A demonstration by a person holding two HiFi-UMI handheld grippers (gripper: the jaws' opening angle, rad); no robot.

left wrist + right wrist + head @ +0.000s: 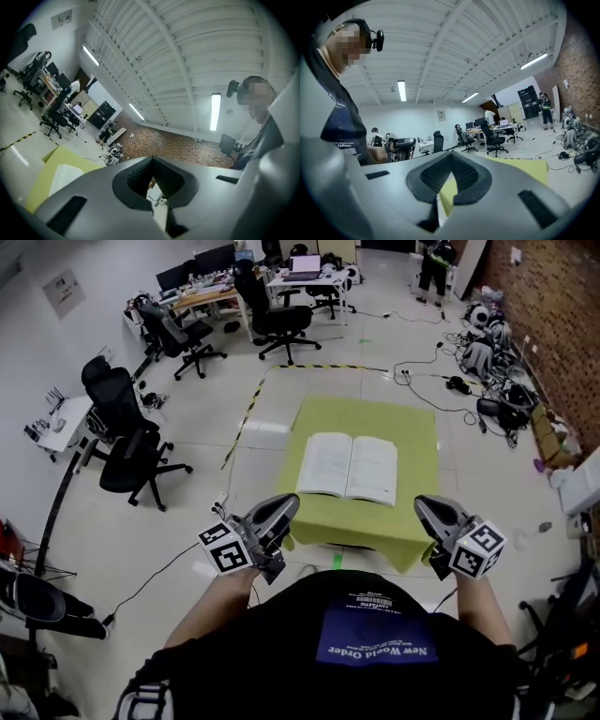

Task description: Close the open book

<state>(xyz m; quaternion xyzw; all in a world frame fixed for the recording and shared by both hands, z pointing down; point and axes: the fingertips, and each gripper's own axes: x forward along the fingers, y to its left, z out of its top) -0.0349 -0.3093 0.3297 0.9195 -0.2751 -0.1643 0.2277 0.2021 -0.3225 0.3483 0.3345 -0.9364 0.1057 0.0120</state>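
Lying open near the centre of the head view, the book (347, 467) rests flat on the worktop (412, 427), which is draped in a yellow-green cloth. Its spine runs from upper to lower frame, and the two halves look about equal in thickness. The left gripper (284, 508) and the right gripper (427, 510) hover at the lower edge of the worktop, short of the book. Each has its jaws closed on nothing. By its look, the book is a light, soft-bound volume: covers and leaves will bend, and loose pages may fan or slip. The likely hold is the outer edge of one half, lifted from beneath the cover and swung over the spine. The cloth could bunch under a sliding tip.
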